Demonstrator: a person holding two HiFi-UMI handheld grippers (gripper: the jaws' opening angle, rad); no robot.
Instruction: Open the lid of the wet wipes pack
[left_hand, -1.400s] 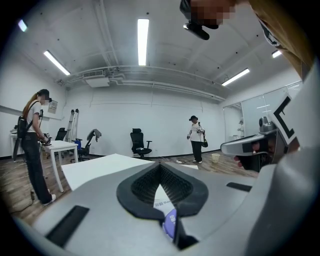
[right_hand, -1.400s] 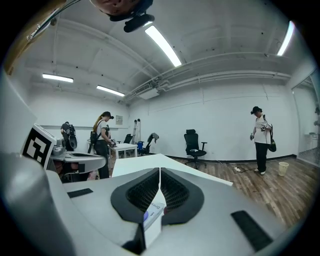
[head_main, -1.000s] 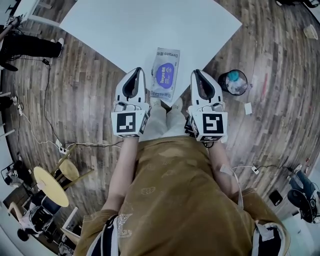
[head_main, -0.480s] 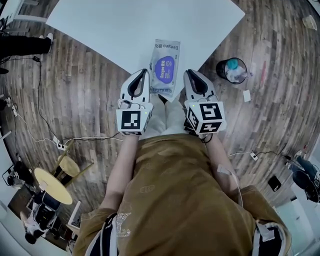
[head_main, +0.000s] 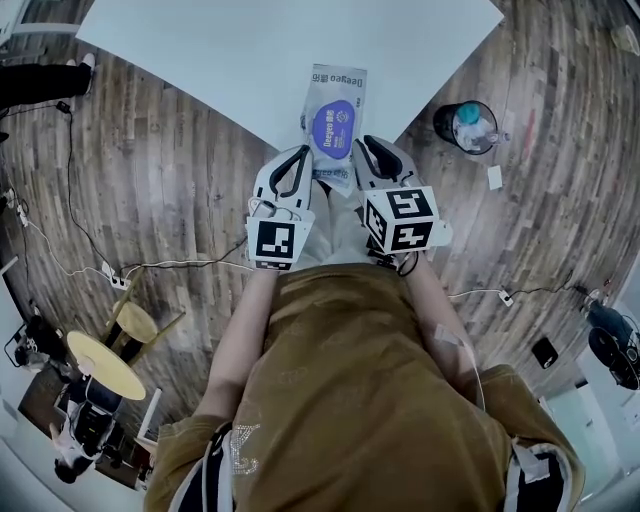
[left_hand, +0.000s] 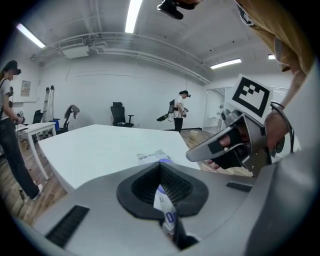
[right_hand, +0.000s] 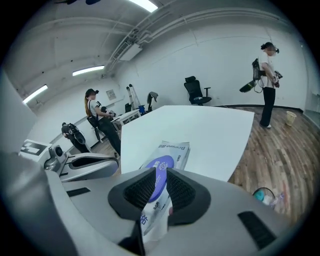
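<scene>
The wet wipes pack (head_main: 335, 120) lies flat near the corner of the white table (head_main: 230, 60), its purple lid (head_main: 334, 126) closed and facing up. My left gripper (head_main: 300, 152) is at the pack's near left corner and my right gripper (head_main: 364, 143) at its near right corner, both angled inward. In the left gripper view the jaw tips (left_hand: 161, 166) meet, and the pack's (left_hand: 152, 157) near end shows in the opening behind them. In the right gripper view the pack (right_hand: 167, 155) runs down the narrow slit of the right gripper (right_hand: 160, 172). Whether either pinches the film I cannot tell.
A black bin (head_main: 467, 125) with rubbish stands on the wood floor right of the table. Cables (head_main: 150, 268) and a yellow stool (head_main: 105, 365) are at the left. People stand in the room's background (right_hand: 267, 80), and office chairs (left_hand: 118, 114) are behind the table.
Both grippers have moved forward and inward, from either side of the pack's near end to right against it. Their jaws look the same as before.
</scene>
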